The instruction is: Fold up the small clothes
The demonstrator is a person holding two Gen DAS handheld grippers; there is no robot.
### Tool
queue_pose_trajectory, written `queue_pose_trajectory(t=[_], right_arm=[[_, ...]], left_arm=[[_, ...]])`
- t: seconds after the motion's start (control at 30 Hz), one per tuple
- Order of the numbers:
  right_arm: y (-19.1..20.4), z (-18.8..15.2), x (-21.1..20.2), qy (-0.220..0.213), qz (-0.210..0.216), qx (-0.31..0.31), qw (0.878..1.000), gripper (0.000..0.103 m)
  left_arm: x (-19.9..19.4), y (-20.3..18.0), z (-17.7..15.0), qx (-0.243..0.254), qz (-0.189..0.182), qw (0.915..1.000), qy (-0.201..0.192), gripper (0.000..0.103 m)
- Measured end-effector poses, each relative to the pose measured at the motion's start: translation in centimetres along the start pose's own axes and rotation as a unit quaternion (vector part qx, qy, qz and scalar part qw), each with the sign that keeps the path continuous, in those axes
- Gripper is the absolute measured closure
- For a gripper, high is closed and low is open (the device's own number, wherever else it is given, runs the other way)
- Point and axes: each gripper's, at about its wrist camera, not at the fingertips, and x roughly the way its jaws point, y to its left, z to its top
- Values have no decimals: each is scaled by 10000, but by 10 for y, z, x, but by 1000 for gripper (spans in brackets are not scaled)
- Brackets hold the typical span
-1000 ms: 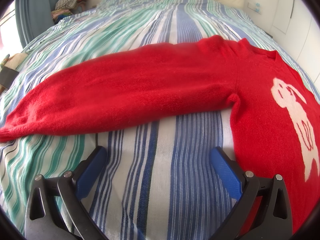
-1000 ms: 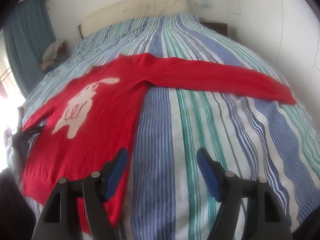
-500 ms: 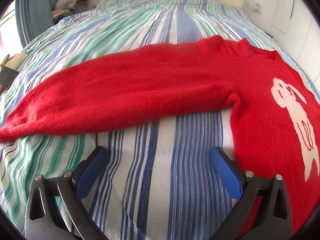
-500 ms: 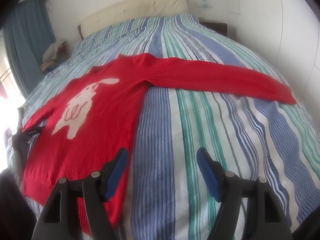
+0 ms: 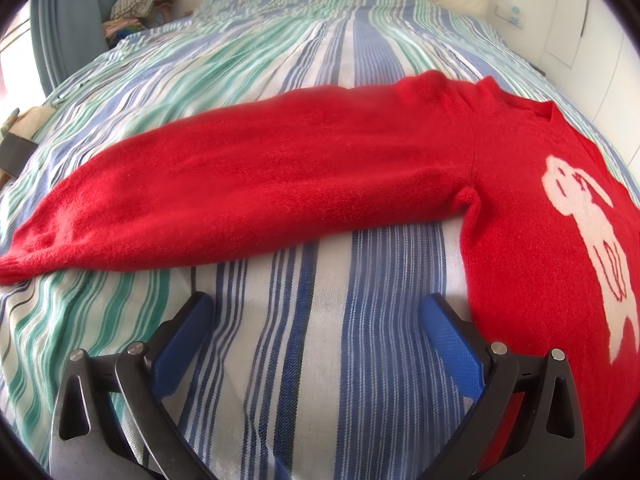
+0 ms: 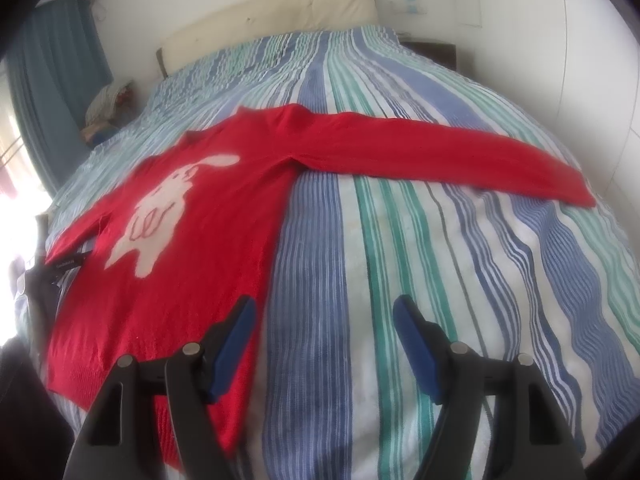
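Observation:
A red sweater [image 6: 192,248] with a white animal figure [image 6: 164,208] lies flat, front up, on the striped bed, both sleeves stretched out sideways. In the left wrist view one sleeve [image 5: 248,188] runs across the picture and the body [image 5: 540,240] fills the right side. My left gripper [image 5: 316,312] hovers open over bare bedspread just below that sleeve's armpit, its right finger at the sweater's side edge. My right gripper [image 6: 324,312] is open near the sweater's other side edge, its left finger above the red cloth. The other sleeve [image 6: 460,152] extends to the right. Nothing is held.
The blue, green and white striped bedspread [image 6: 400,240] covers the whole bed. A cream headboard [image 6: 280,12] stands at the far end. A pile of clothes [image 5: 140,0] lies by the blue curtain [image 6: 52,92]. A white wall [image 6: 580,60] runs along the bed's right side.

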Motion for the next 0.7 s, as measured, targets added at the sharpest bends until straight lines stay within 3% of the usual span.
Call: queue_pose_trajectory(t=[0.7], right_arm=[[0, 0, 2, 28, 4, 3, 10000, 33]], left_arm=[[0, 0, 0, -2, 0, 10000, -2, 0]])
